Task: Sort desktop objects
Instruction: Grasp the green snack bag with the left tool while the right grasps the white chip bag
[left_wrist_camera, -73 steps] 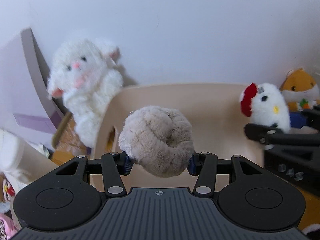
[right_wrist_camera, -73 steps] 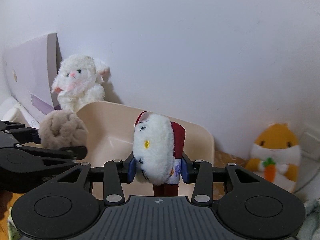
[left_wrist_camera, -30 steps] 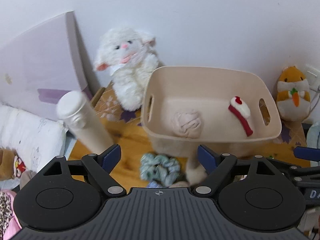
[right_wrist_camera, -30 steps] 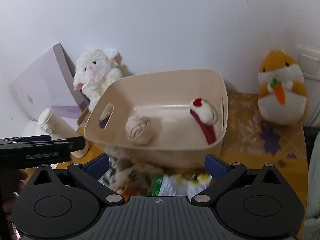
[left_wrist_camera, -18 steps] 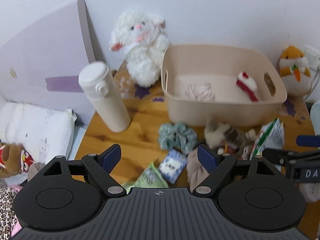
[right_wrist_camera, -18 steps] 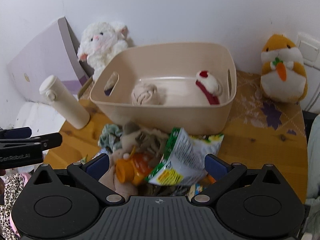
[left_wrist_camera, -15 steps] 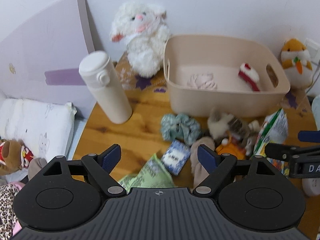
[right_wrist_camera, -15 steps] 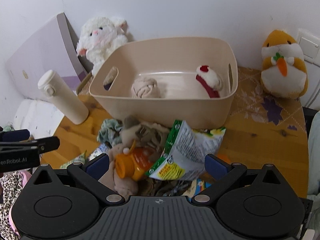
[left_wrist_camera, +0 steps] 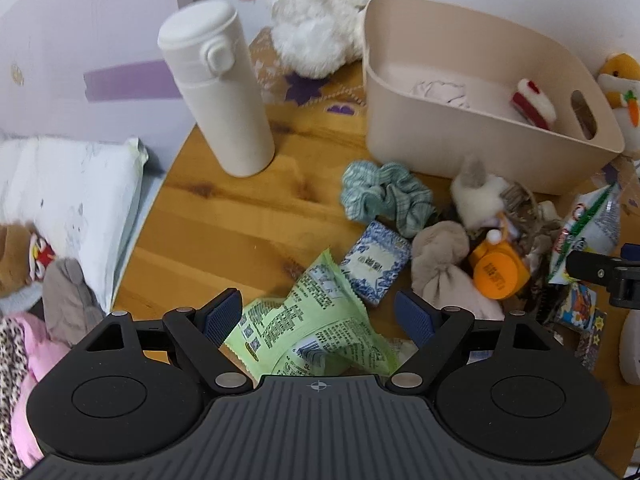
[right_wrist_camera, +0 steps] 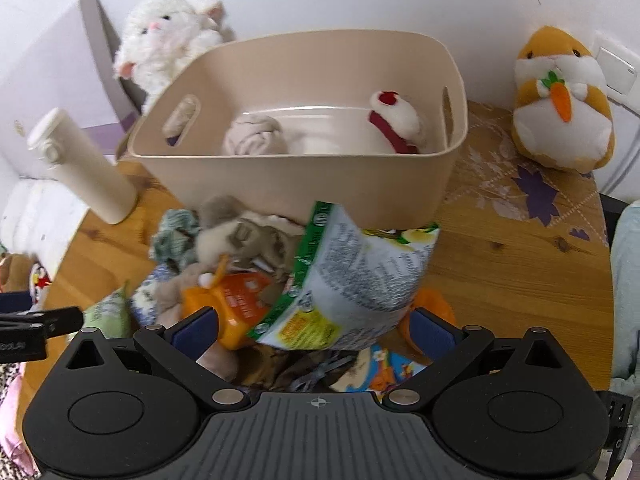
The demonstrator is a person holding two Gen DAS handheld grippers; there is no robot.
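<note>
With both the left gripper and right gripper spread wide and empty above the clutter heaped before the bin on the tabletop, a neighbouring item could be snagged alongside the crinkly green packet.

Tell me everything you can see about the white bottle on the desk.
The bottle is a matte off-white cylinder with a rounded flip cap and a round button on its front. It looks closed. It stands upright on the wooden desk, left of the beige bin and apart from it, in front of the white plush. Nothing grips it.
</note>
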